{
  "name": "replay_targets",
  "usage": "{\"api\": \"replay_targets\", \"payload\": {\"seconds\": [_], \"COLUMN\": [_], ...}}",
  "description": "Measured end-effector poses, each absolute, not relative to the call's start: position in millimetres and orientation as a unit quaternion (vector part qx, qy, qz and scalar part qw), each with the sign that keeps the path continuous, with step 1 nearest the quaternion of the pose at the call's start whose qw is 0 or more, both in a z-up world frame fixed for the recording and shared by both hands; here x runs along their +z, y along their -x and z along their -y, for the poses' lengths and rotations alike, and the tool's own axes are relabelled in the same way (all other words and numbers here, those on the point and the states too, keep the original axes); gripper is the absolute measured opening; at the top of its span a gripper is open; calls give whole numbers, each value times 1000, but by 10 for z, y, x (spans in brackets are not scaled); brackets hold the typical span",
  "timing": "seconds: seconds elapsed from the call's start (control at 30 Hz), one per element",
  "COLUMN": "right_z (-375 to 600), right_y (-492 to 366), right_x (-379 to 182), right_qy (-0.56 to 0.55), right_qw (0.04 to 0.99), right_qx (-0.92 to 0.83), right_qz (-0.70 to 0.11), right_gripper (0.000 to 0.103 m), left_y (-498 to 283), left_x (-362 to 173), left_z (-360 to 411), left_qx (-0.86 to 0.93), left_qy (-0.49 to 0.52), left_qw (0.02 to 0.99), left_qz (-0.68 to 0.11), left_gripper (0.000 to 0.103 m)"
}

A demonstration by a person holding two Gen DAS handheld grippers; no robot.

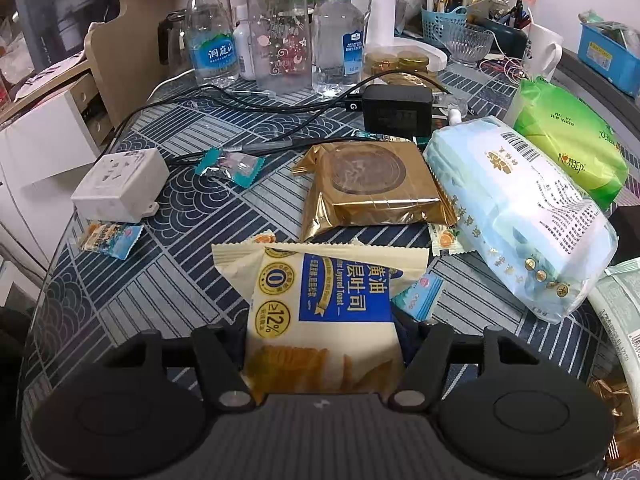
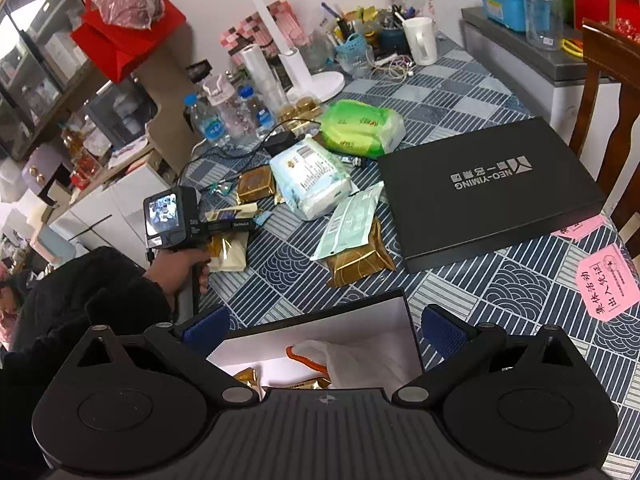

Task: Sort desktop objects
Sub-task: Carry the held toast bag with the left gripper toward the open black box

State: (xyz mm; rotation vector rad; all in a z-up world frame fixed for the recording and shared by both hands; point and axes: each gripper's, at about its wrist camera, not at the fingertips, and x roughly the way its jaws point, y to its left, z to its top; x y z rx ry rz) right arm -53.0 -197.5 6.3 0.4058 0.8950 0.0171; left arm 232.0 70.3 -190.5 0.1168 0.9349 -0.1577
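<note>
The toast packet (image 1: 324,312) sits between the two fingers of the left hand-held gripper (image 1: 322,344), which is closed on its lower end; the packet's top edge points to 12 o'clock over the table (image 1: 168,280). By its look it is a light, puffy film pouch with soft bread inside: it should crumple rather than resist, the film is likely slick, and a hard squeeze would flatten the slices. A hold across the body, as now, seems safer than pinching the thin crimped seal.

Just beyond it at 12 o'clock lies a gold-wrapped cake (image 1: 372,184), flat and stiffer. At 2 o'clock rests a pale blue tissue pack (image 1: 520,216), soft and bulky, and past it a green tissue pack (image 1: 568,136). Small candies (image 1: 230,166) lie at 11 o'clock, near a white power strip (image 1: 120,186).

The right hand-held gripper (image 2: 324,330) has its jaws spread wide and holds nothing; it hangs over an open box (image 2: 312,344) with a white interior, where gold-wrapped snacks and a white bag already lie. A black lid (image 2: 488,196) lies at 1 o'clock from it.

The table wears a blue patterned cloth, which looks smooth. Room is tight: bottles (image 1: 210,32), a charger with cables (image 1: 396,110), and cups crowd the far side.
</note>
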Motion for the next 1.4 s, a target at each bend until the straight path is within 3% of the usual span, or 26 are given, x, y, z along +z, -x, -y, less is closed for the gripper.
{"api": "replay_targets", "payload": {"seconds": [0.37,1.4], "right_z": [2010,1839], "right_y": [619,1360], "right_x": [90,671], "right_qy": [-204,-215], "right_qw": [883,906], "right_qx": [5,23], "right_qz": [-424,-363], "right_gripper": [103,103], "left_y": [-2274,-1775], "left_x": [-1838,-921], "left_z": [-706,-519], "left_qx": [-68,-86], "left_qy": [-55,-63], "left_qw": [881,897], "left_qz": [-466,-428], "left_gripper": [70,69]}}
